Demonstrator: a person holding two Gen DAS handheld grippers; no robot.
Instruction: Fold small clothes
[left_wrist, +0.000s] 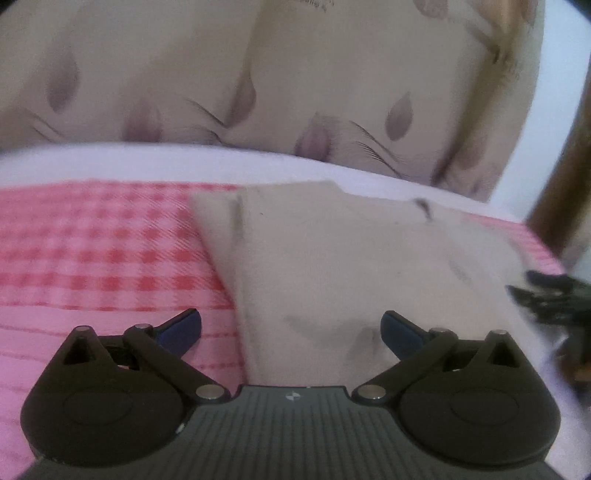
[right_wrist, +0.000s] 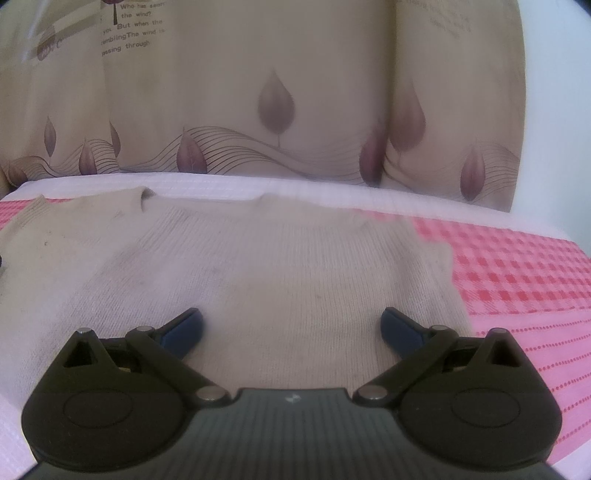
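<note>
Knitwear, beige and ribbed, lies spread flat on the pink checked bedcover (right_wrist: 517, 266), and both claws hang just above its near edge with nothing in them. The right gripper (right_wrist: 291, 332) stands wide, its blue pads well apart, and the beige garment (right_wrist: 266, 258) runs straight ahead of it and off to its left, the long axis going sideways across the view; the garment's right edge falls just beside the right pad (right_wrist: 399, 332). The left gripper (left_wrist: 291, 332) is equally wide, but it sits at the opposite border: cloth shows in front of its right pad only, while the left pad (left_wrist: 181, 330) is over bare cover. So each claw appears to straddle one side of the same piece. A dark blurred shape at the far right of the left view is probably the other gripper, though the blur leaves that unsure. Judging by this, a side-to-centre fold would suit, and either hand is about equally near its own edge. Patterned curtain (right_wrist: 277, 103) hangs behind
</note>
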